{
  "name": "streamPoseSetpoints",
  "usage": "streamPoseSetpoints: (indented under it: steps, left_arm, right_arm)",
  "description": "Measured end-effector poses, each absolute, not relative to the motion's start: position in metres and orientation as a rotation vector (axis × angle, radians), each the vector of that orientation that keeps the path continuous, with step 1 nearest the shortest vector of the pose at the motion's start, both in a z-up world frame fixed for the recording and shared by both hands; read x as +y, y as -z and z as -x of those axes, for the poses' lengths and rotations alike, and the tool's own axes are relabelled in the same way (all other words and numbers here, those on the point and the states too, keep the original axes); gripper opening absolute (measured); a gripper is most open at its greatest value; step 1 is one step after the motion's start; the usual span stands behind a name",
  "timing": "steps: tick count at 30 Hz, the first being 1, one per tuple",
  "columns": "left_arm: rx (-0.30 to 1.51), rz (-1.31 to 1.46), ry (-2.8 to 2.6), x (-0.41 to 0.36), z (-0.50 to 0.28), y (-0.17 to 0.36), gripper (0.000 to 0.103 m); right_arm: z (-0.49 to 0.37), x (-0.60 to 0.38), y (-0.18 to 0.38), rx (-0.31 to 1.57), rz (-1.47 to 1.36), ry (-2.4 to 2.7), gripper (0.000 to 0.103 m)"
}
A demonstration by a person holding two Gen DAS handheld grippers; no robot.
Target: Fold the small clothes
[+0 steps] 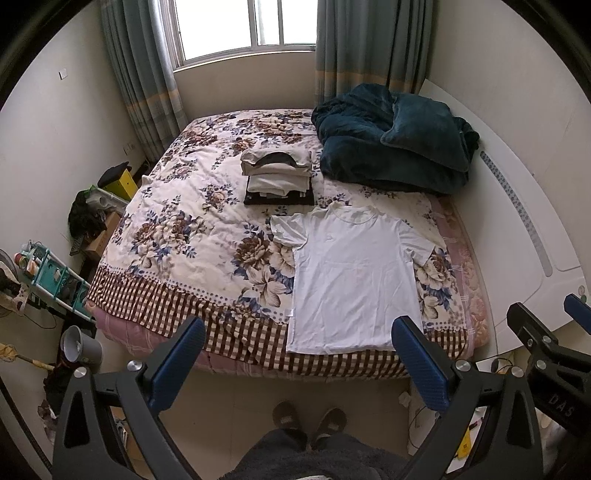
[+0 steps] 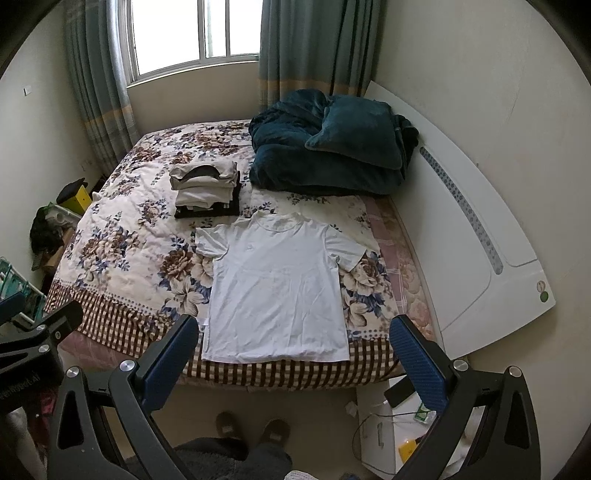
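Left wrist view: the left gripper [image 1: 298,360] is hanging above the foot edge of the bed [image 1: 192,236], its two blue-padded fingers [image 1: 177,365] standing wide apart and holding nothing. A white T-shirt [image 1: 354,280] is lying flat and face up on the floral quilt [image 1: 177,229], sleeves spread, its hem reaching the checked border near the bed's edge. Beyond the collar, a stack of folded clothes [image 1: 277,175] is sitting toward the middle of the bed, and a dark teal blanket [image 1: 391,144] is lying heaped beside it against the white headboard [image 1: 517,206]. The right gripper [image 1: 546,328] is showing at the right edge of the view, too cropped there to tell its spread. The person's slippers [image 1: 310,417] are showing on the floor below. Right wrist view: the right gripper [image 2: 293,356] is likewise hovering over the bed's edge with its fingers [image 2: 413,358] spread wide and nothing between them; the T-shirt [image 2: 277,291] is lying between them in the view, apart from both. The folded stack [image 2: 205,188] is sitting just beyond the shirt's left sleeve, and the teal blanket [image 2: 332,147] is lying near the window [image 2: 192,33].
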State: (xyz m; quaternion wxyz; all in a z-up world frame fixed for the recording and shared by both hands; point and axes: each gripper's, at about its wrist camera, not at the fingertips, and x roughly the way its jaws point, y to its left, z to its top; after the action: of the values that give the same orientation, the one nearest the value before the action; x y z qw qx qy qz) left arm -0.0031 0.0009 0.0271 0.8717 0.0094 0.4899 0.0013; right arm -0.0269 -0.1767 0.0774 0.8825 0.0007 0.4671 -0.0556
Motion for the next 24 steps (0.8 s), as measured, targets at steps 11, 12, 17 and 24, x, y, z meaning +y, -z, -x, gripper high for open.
streamPoseSetpoints:
  steps: [11,12,17,24]
  left_arm:
    - [1.014,-0.006,-0.013,-0.004,-0.002,-0.039,0.103]
    - [1.015,-0.008,-0.013,-0.003,-0.001,-0.039,0.103]
    - [1.008,-0.006,-0.013,-0.003,-0.001,-0.042,0.103]
    - [1.001,0.001,-0.006,0.000,0.006,-0.042,0.103]
  right_arm:
    - [0.026,-0.173,-0.092,0.971,0.006,0.105,0.103]
    - [0.025,-0.173,-0.095,0.972,0.006,0.102,0.103]
    - [0.024,-0.174,-0.099,0.969,0.005,0.097,0.103]
    - [0.026,-0.172,-0.099,0.966,0.004,0.099,0.103]
